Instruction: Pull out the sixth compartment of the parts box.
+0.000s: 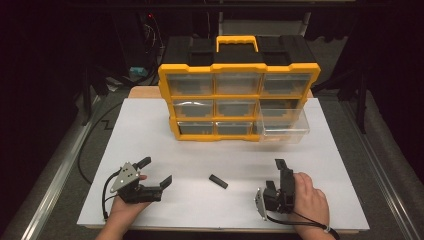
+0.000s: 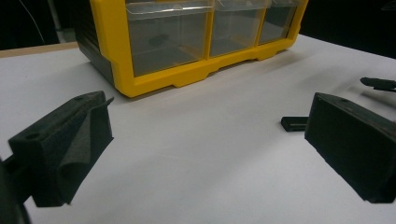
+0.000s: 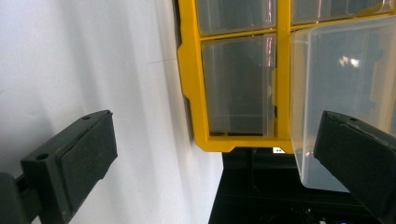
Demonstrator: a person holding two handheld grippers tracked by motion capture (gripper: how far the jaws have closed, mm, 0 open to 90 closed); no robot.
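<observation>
A yellow organiser (image 1: 239, 67) with clear drawers stands at the back of the white board (image 1: 150, 125). Its bottom right drawer (image 1: 283, 128) is pulled out. A small black piece (image 1: 218, 181) lies on the board between my two grippers. My left gripper (image 1: 156, 171) rests at the front left, open, with nothing between its fingers; in the left gripper view (image 2: 210, 135) the black piece (image 2: 294, 123) lies just beyond the right jaw. My right gripper (image 1: 278, 173) lies turned on its side at the front right, open and empty (image 3: 215, 154), facing the pulled-out drawer (image 3: 345, 84).
The organiser (image 2: 187, 42) has a yellow carry handle (image 1: 237, 42) on top. Cables trail off the board's left side over the dark floor (image 1: 90, 150). Bare white board lies between the grippers and the organiser.
</observation>
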